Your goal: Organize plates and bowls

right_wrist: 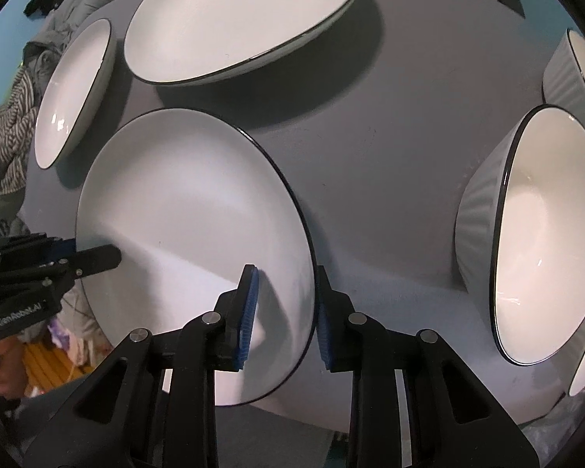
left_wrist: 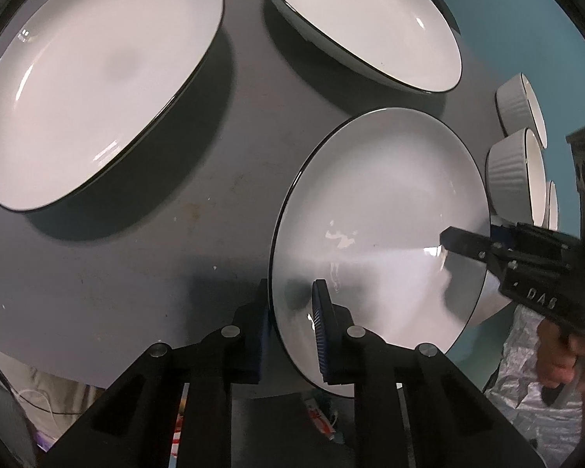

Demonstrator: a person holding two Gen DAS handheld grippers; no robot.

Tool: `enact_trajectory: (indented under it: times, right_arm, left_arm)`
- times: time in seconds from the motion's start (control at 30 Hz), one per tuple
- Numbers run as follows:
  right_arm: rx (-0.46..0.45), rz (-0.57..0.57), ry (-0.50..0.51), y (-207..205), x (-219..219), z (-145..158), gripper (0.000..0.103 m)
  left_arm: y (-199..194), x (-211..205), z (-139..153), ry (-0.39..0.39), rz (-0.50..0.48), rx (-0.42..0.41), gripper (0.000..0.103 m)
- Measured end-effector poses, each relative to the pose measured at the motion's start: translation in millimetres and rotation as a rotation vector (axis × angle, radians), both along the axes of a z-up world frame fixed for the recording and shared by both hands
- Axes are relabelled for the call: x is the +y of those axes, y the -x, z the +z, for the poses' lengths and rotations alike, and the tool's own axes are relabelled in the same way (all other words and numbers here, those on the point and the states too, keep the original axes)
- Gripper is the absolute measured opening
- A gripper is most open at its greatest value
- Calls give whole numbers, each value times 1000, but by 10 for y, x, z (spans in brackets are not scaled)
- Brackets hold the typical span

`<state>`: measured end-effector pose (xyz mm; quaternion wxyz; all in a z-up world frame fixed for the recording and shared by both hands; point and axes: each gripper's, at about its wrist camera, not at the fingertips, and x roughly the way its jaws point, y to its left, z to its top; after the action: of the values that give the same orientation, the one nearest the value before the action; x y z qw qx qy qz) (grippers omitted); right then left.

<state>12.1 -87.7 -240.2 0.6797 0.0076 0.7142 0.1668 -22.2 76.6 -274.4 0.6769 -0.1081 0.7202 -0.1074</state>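
A white plate with a thin black rim (left_wrist: 378,210) is held between both grippers over the grey table (left_wrist: 156,241). My left gripper (left_wrist: 292,331) is shut on its near-left rim. My right gripper (right_wrist: 284,312) is shut on its opposite rim, and shows in the left wrist view (left_wrist: 464,245) at the plate's right edge. The same plate fills the lower left of the right wrist view (right_wrist: 191,210), where the left gripper (right_wrist: 93,259) clamps its left edge.
Two larger white plates (left_wrist: 97,78) (left_wrist: 366,23) lie on the table beyond. Ribbed white bowls (left_wrist: 514,171) (left_wrist: 520,105) stand at the right; in the right wrist view a bowl (right_wrist: 542,234) is close on the right. Clothes (right_wrist: 15,128) lie past the table's left edge.
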Motion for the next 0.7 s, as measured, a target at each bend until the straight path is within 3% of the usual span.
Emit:
enact_trajectory:
  times: [0.7]
  right_arm:
    - [78,-7,-56,-74,-99,-136,19]
  left_arm:
    - [-104,24,-20,-17,-22,32,22]
